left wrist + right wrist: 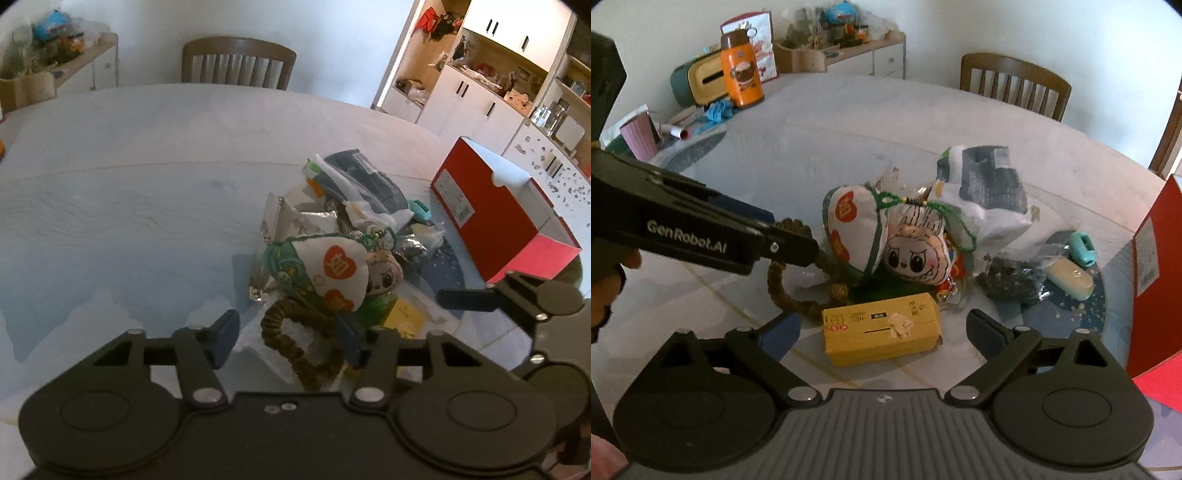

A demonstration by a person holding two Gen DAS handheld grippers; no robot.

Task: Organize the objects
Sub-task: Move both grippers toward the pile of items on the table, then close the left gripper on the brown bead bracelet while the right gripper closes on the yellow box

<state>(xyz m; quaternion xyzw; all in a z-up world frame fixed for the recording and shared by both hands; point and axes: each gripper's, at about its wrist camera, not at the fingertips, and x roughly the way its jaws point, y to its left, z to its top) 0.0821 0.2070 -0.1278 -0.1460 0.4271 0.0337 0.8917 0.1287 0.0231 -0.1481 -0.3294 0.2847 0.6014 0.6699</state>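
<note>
Counter: round, pale, glass-topped. The clutter sits in one pile toward my near-right part of it.

Red box, open-topped, at the counter's right edge, just right of the pile.

Grey-and-white plastic bag on the far side of the pile.

Heart-shaped pouch, white with orange hearts and green trim, leaning on the plush doll head just to its right.

Yellow carton lying flat on the near side of the pile.

Brown scrunchie on the near-left side of the pile, partly under the pouch.

Dark crinkled packet, pale soap-like bar and small teal clip to the right, between pile and box.

My left gripper: fingers apart, straddling the scrunchie loop, not closed on it; I can't tell whether the pads touch it.

My right gripper: fingers wide apart, either side of the yellow carton, gripping nothing. Can't tell its height above the carton.
</note>
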